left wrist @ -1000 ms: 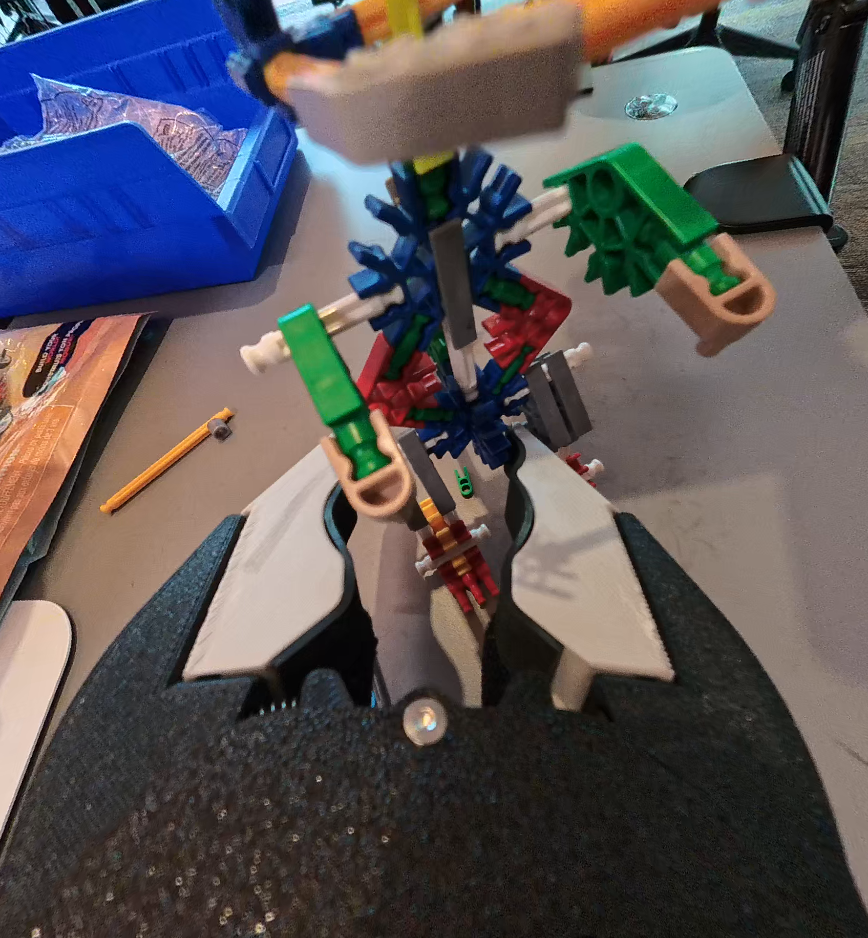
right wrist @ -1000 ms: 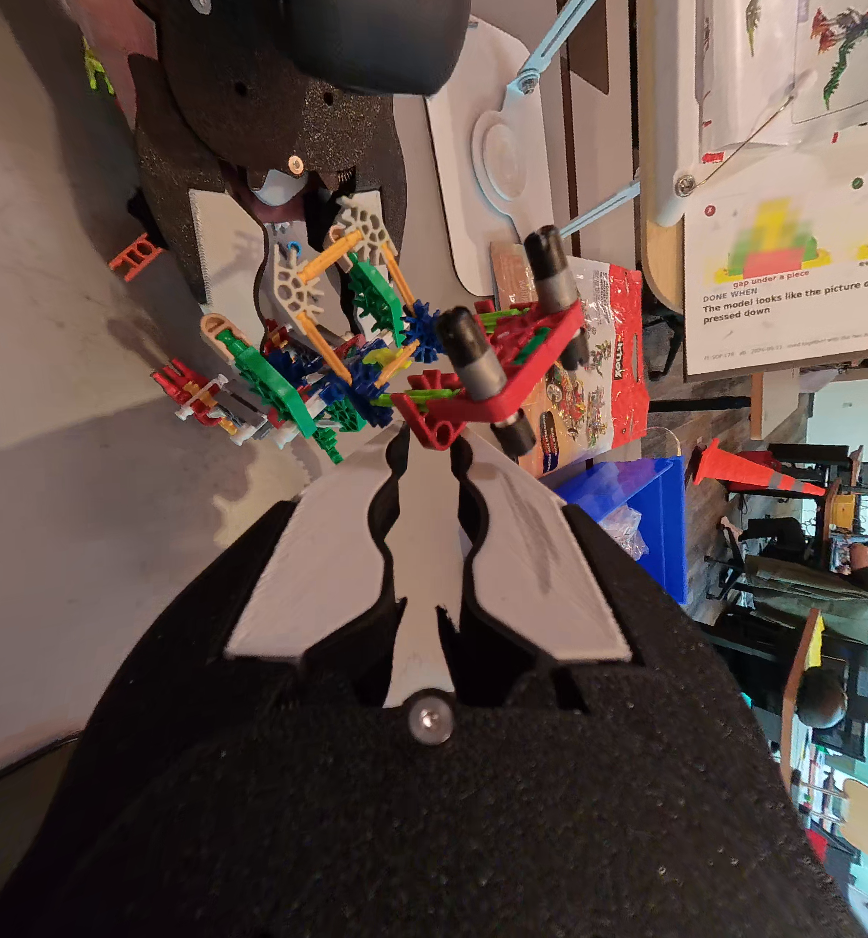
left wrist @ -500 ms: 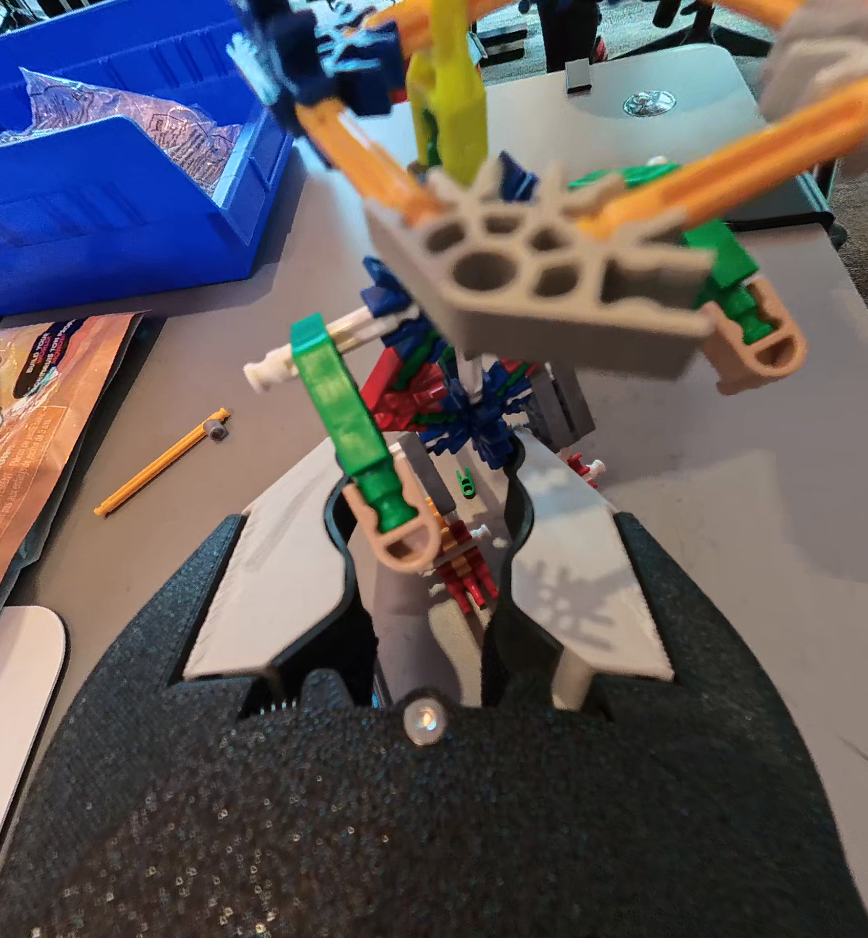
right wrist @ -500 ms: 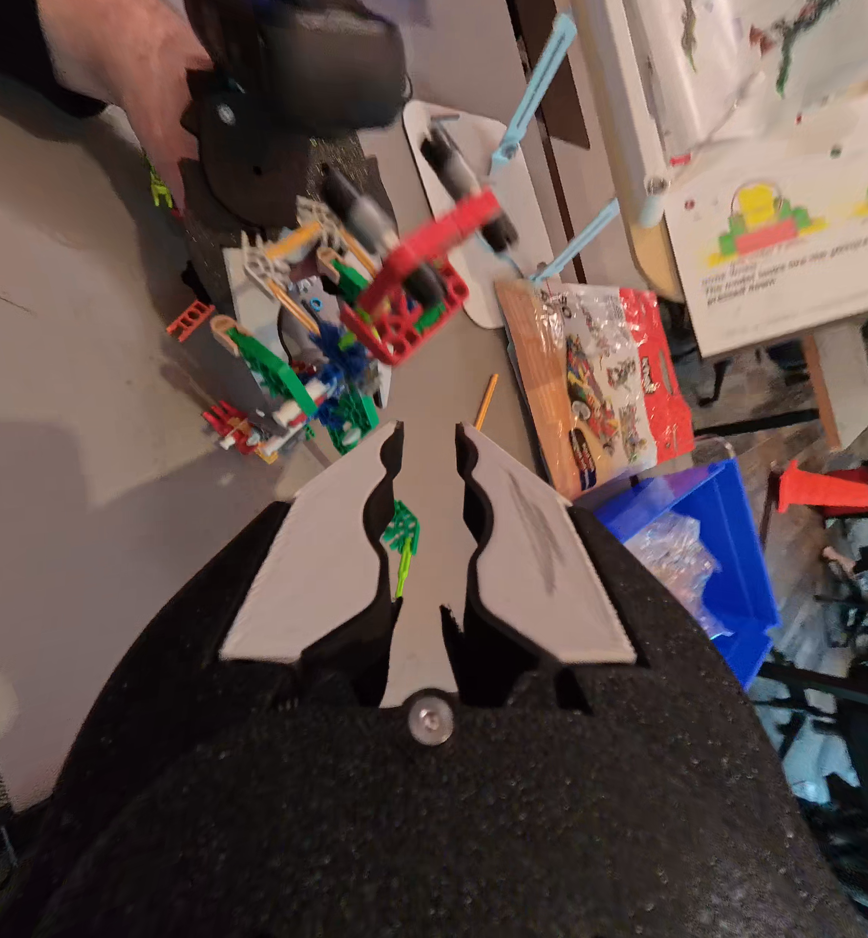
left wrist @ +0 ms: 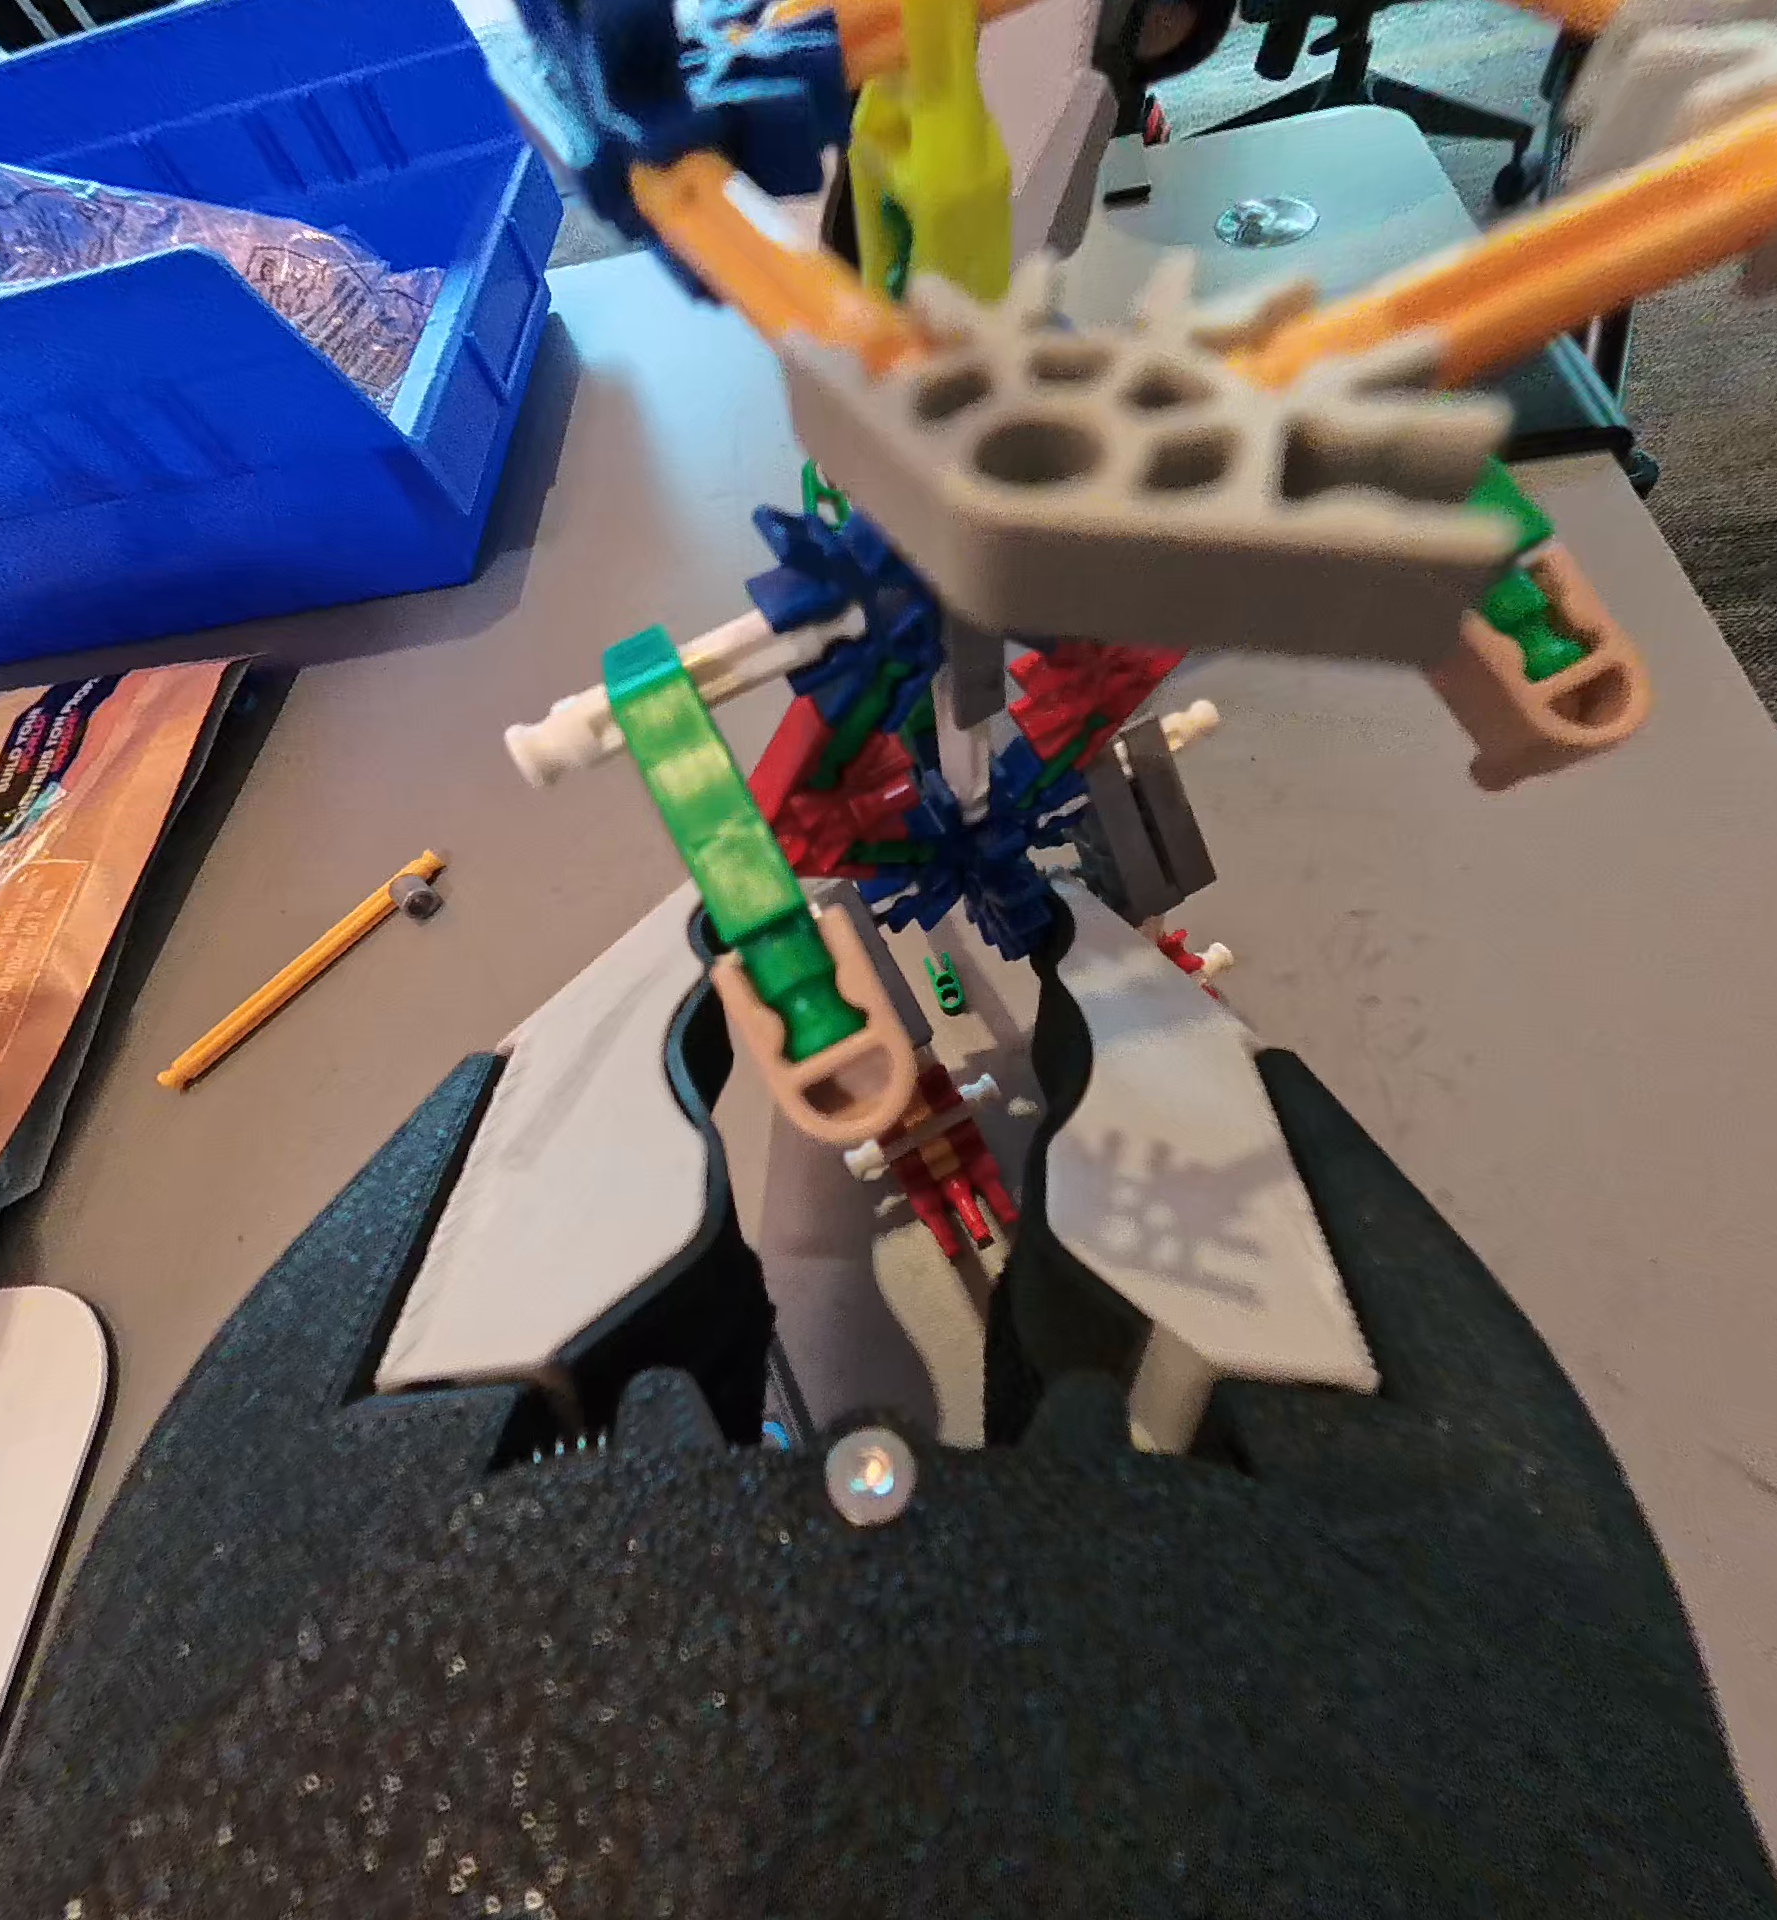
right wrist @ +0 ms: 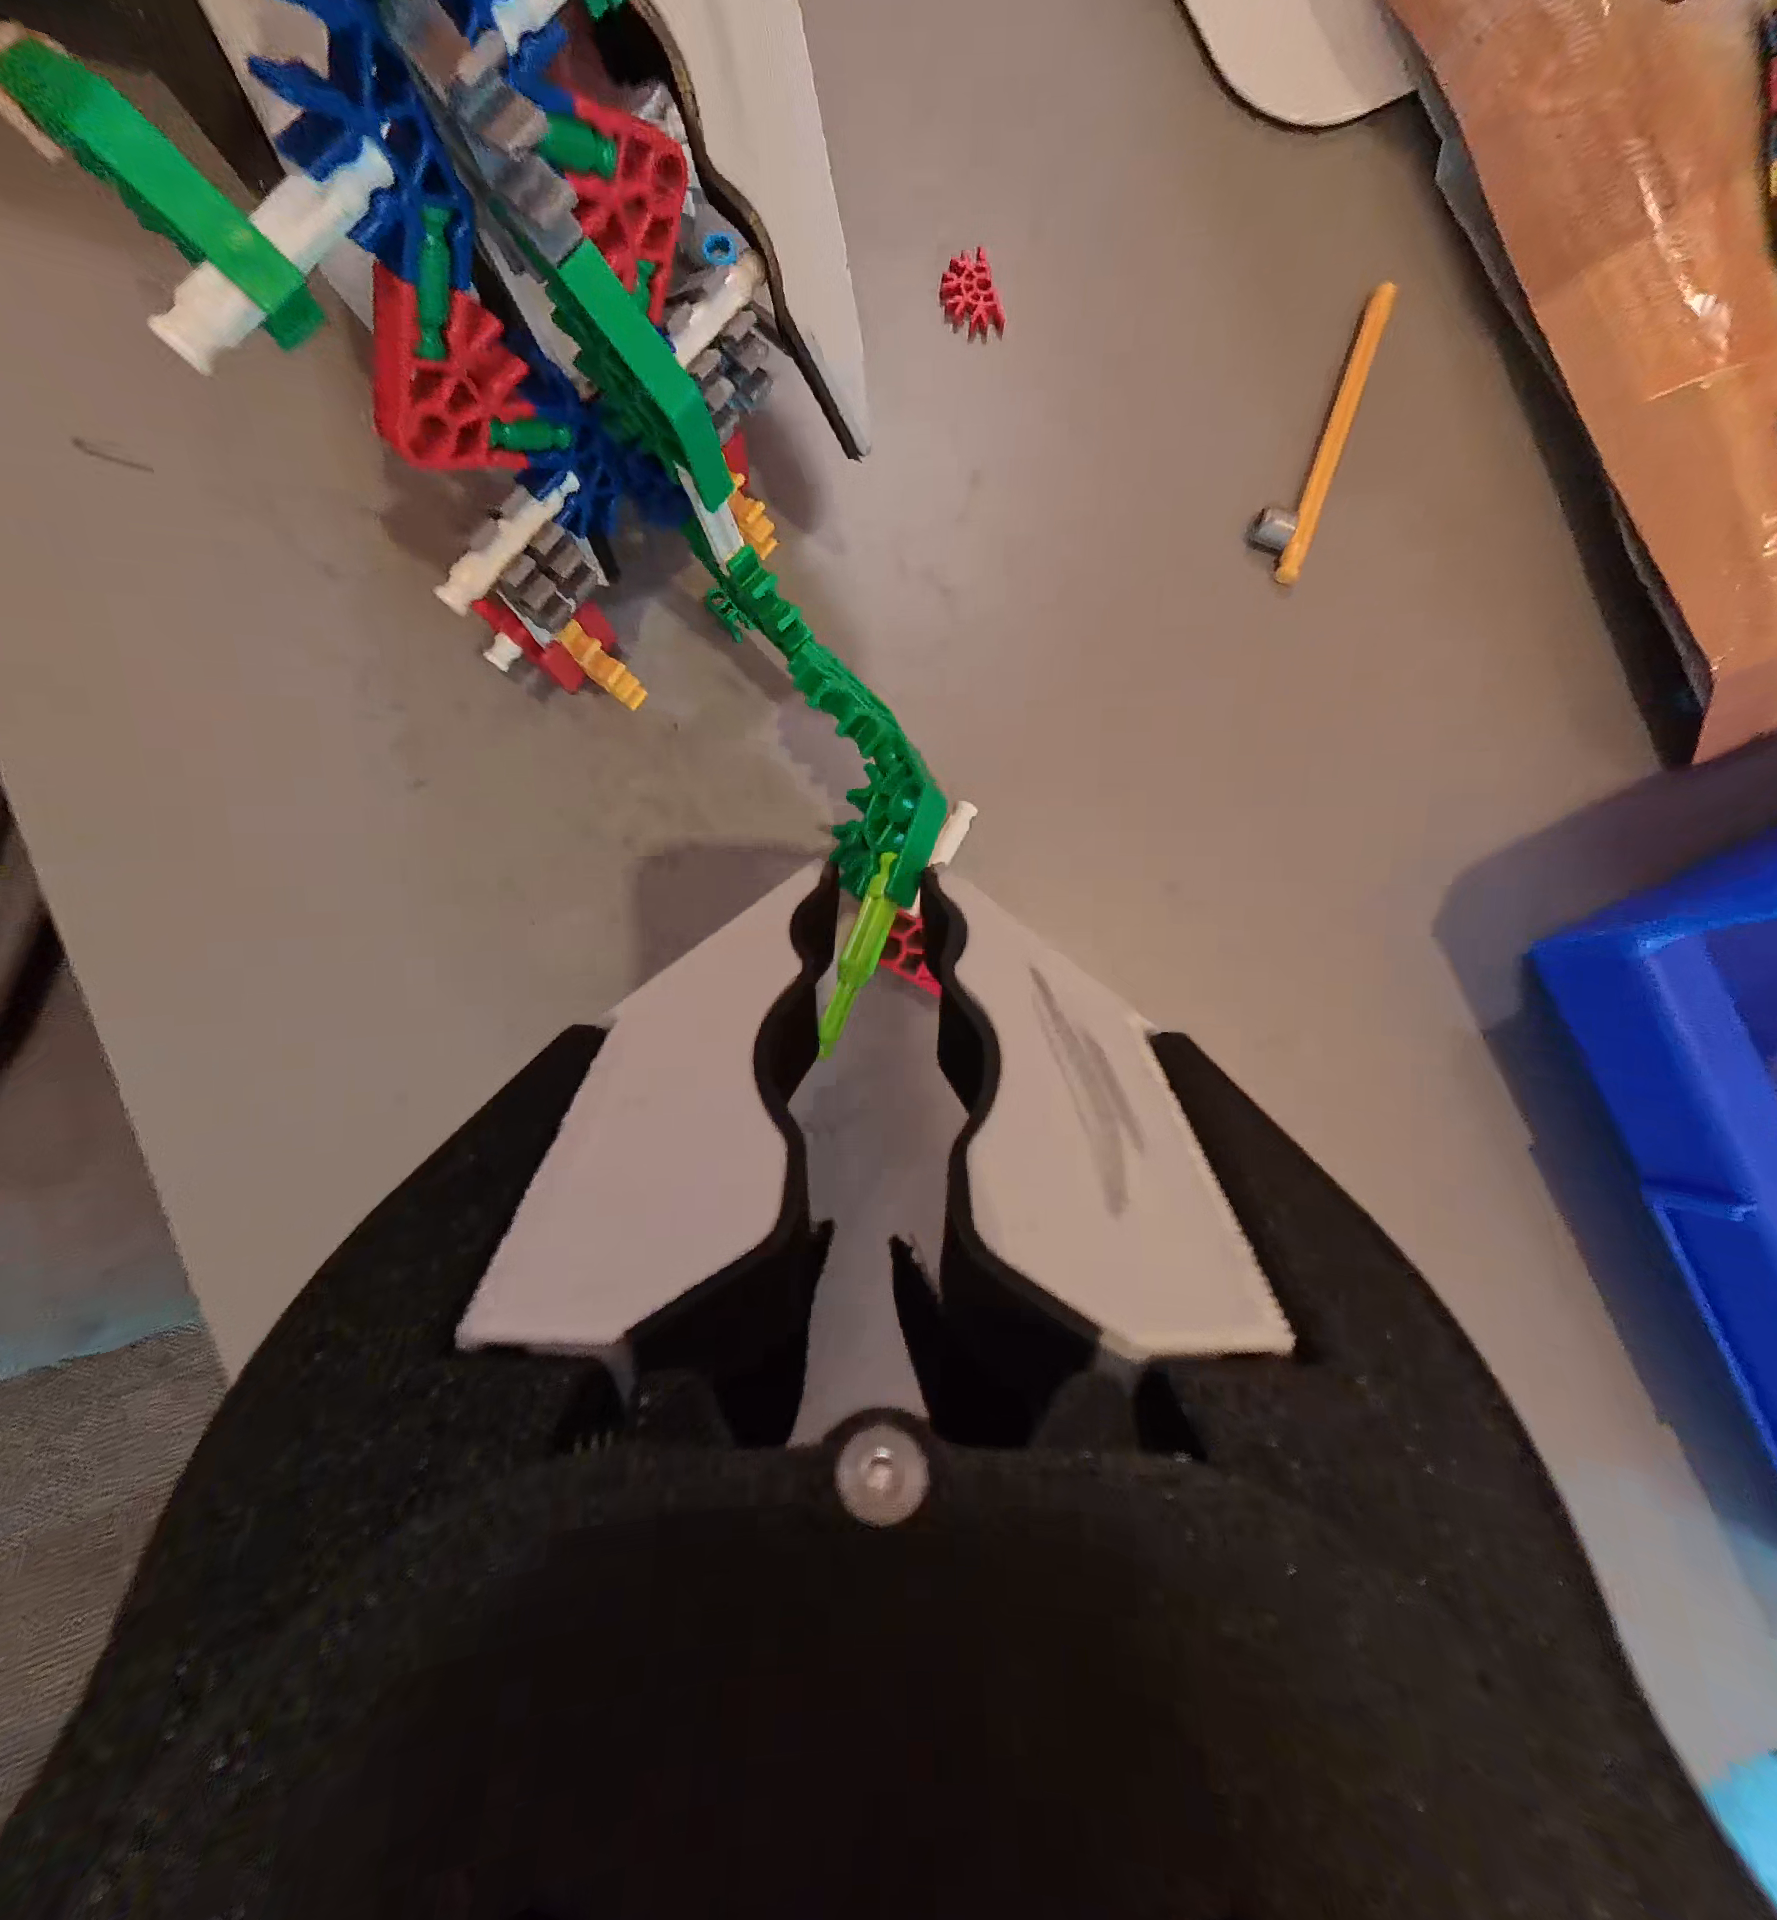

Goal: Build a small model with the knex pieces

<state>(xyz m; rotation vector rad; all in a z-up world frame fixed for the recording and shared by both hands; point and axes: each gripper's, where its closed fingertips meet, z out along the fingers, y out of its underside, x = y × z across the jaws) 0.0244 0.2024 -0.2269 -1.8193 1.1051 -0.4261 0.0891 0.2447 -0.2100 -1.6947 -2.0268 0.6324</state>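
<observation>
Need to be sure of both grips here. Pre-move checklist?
1. Left gripper closed on multicoloured plastic rod-and-connector model at its blue hub: ok.
2. Right gripper clamping the model's green toothed plastic tail: tip lies within its gap, clamped cannot tell.
3. Model's red-and-yellow feet on grey table: ok.
4. Loose small red connector and thin orange rod clear of both grippers: ok.
5. Left view unobstructed: not ok, blurred grey connector plate fills it.
</observation>
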